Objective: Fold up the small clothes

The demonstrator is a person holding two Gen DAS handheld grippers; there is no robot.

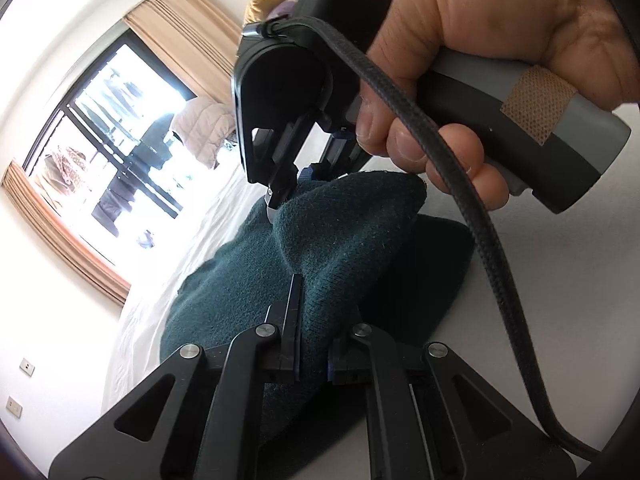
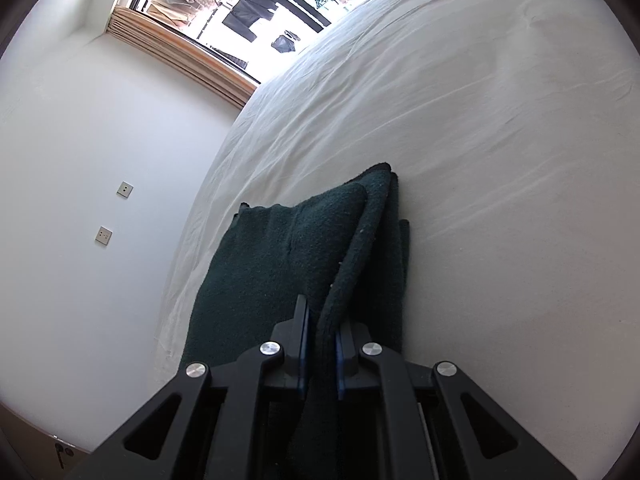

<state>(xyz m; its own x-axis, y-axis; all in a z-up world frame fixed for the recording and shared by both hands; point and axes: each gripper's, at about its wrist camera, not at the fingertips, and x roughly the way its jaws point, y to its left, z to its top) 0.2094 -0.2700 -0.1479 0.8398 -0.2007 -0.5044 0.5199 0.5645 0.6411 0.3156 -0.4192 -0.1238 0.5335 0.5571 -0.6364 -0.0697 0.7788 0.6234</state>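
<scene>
The left tool (image 1: 310, 320) is clamped on a raised fold of the dark green knit garment (image 1: 340, 240), which lies on the white bed (image 2: 460, 140). To its right, the right tool (image 2: 322, 344) pinches the garment's doubled edge, held by a hand (image 1: 480, 60)

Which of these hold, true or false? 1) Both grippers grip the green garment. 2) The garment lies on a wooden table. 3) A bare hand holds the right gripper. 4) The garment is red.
1) True: the left gripper and the right gripper are each closed on the dark green knit garment.
2) False: it lies on a white bed sheet.
3) True: the hand wraps its handle in the left wrist view.
4) False: it is dark green.
</scene>
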